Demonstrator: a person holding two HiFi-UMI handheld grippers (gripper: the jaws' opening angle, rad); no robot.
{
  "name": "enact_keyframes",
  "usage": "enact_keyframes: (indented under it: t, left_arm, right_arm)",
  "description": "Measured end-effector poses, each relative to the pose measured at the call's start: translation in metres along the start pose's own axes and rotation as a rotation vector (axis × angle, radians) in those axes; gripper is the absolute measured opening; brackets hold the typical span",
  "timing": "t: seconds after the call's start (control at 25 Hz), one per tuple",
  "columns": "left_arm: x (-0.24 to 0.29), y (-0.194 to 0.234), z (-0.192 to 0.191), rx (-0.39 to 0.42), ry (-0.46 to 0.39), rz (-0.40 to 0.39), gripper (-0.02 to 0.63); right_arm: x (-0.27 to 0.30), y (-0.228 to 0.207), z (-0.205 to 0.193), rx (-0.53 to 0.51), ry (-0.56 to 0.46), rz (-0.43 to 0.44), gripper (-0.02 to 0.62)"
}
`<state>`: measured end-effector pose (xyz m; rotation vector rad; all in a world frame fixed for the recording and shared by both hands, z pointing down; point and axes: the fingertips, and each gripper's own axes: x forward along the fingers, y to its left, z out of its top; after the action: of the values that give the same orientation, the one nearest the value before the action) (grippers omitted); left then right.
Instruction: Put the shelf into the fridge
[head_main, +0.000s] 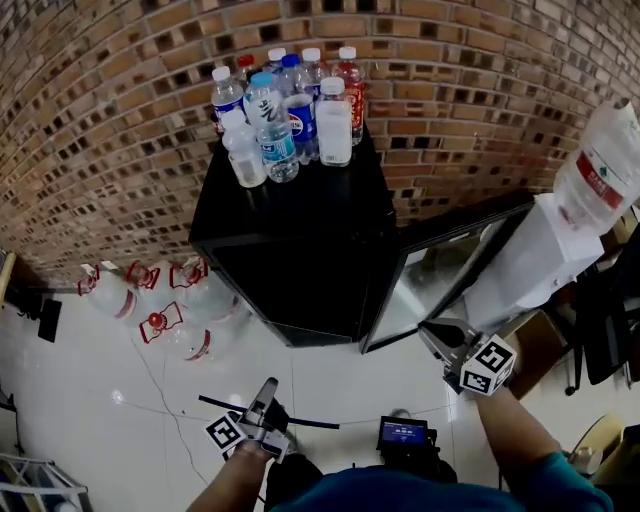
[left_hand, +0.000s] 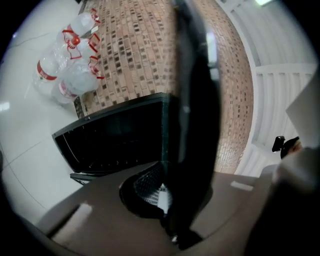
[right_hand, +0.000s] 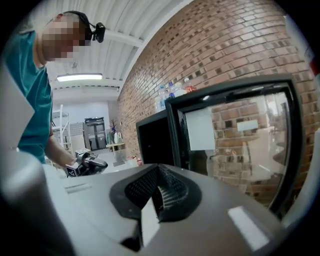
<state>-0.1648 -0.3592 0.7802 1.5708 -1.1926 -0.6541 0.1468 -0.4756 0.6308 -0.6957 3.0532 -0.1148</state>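
**Head view.** The left gripper (head_main: 266, 388) sits low in the frame. Its jaws are clamped on the shelf (head_main: 315, 423), which shows here edge-on as a thin dark line crossing the gripper above the white floor (head_main: 90, 380). The shelf is outside the fridge (head_main: 300, 250) and in front of it. The right gripper (head_main: 432, 335) is beside the lower edge of the open glass door (head_main: 440, 270), its jaws drawn to a closed wedge with nothing in them. A cluster of bottles (head_main: 285, 110) stands on top of the fridge. Their labels are blue, white and red, with print too small to read. Large water jugs (head_main: 190, 300) with red handles lie on the floor to the left, against the brick wall (head_main: 100, 120). At the right, the water dispenser (head_main: 540, 260) carries an inverted bottle (head_main: 605, 160) with a red label whose writing is not legible.

**Left gripper view.** The jaws are pinched on the shelf (left_hand: 195, 125), a dark panel that rises from between the ribbed pads (left_hand: 150, 185) and runs the full height of the frame. The fridge (left_hand: 115, 135) lies beyond, its dark opening facing the camera, well apart from the shelf.

**Right gripper view.** The right gripper (right_hand: 159, 192) has its ribbed pads pressed together, and nothing is held between them. The door (right_hand: 240, 135) stands just ahead, its glass reflecting brickwork. The fridge's dark opening is to the left of the door, with the bottles (right_hand: 172, 92) on top; no label can be read. Further left, the person's hand holds the left gripper (right_hand: 85, 164).
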Motion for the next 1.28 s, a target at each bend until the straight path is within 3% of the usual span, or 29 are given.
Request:
enact_keyframes:
  t: [0.16,0.24,0.44,0.64,0.96,1.28]
  left_arm:
    - [0.077,0.023,0.002,0.076,0.018,-0.379,0.035]
    - [0.103,0.043,-0.001,0.041,0.014,-0.44,0.035]
    - [0.141,0.082,-0.015,-0.078,-0.025,-0.493,0.035]
    - [0.158,0.096,-0.021,-0.144,-0.071,-0.508,0.035]
    - [0.184,0.099,-0.025,-0.18,-0.115,-0.551,0.035]
    - [0.216,0.115,-0.013,-0.119,-0.152,-0.528,0.035]
  right_arm:
    - [0.039,-0.025,-0.063,0.001,-0.046,-0.024,0.002]
    - [0.052,-0.032,-0.093,0.009,-0.058,-0.026,0.002]
    - [0.069,-0.039,-0.15,0.014,-0.067,-0.015,0.002]
    - [0.073,-0.043,-0.17,0.026,-0.084,-0.013,0.002]
    - [0.076,-0.058,-0.197,0.034,-0.114,-0.031,0.002]
    - [0.083,-0.072,-0.202,0.037,-0.172,-0.049,0.002]
